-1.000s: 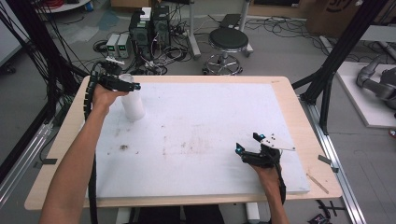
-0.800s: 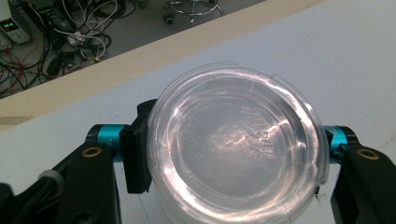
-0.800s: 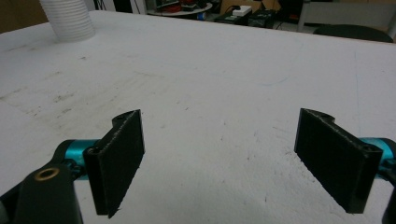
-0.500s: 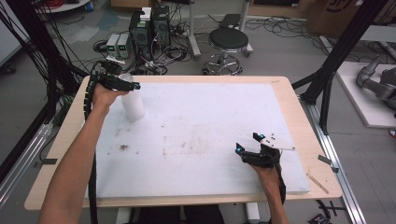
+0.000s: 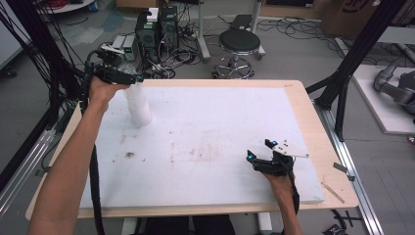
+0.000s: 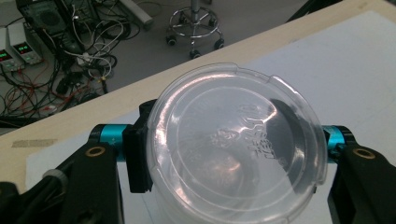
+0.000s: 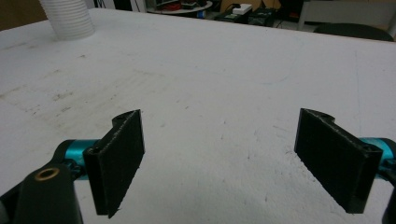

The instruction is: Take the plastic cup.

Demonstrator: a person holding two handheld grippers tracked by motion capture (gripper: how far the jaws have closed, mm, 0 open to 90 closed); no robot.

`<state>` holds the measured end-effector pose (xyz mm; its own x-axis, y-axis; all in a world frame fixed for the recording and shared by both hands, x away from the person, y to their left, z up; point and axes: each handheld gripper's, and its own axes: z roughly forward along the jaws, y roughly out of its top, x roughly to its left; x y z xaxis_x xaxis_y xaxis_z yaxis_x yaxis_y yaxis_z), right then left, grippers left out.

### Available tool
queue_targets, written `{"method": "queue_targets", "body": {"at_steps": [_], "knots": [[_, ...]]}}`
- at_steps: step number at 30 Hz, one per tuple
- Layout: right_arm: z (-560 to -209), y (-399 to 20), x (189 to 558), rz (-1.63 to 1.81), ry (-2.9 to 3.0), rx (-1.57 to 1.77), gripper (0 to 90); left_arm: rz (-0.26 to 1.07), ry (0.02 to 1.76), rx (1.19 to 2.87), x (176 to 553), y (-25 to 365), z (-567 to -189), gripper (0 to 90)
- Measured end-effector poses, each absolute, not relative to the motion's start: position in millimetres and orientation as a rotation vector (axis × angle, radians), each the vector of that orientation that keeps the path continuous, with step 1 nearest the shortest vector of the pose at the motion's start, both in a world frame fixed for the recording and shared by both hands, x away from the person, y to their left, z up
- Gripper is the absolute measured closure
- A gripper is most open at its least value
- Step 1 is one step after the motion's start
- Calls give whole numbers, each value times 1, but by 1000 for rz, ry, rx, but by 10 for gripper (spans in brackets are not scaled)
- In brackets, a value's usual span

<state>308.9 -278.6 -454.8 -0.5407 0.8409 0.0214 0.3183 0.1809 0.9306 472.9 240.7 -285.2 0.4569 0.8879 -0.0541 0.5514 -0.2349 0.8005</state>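
In the left gripper view, the clear lid (image 6: pixel 236 144) covers most of the right jaw, which shows only as a dark shape through the plastic, and the cup under the lid runs off the bottom edge. In the right gripper view, the stack of white cups (image 7: pixel 67 18) is cut off by the top edge. In the high view, the left gripper (image 5: pixel 115 73) hides the stack's top.

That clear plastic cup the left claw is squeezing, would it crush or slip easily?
Probably flimsy: the clear cup looks thin-walled, so the left gripper, shut on it, could dent it. Its glossy surface may be slippery. It seems light for its size. The white stack of cups under it is tall and narrow, so it might tip.
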Motion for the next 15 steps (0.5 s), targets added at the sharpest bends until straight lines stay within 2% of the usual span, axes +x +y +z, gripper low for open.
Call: {"method": "queue_targets", "body": {"at_steps": [9,15], "knots": [[-455,-278,309,1348,1955,1090,161,610,1156,1910,467,240,-239,386],[-455,-278,309,1348,1958,1087,160,621,1145,1902,464,240,-229,386]]}}
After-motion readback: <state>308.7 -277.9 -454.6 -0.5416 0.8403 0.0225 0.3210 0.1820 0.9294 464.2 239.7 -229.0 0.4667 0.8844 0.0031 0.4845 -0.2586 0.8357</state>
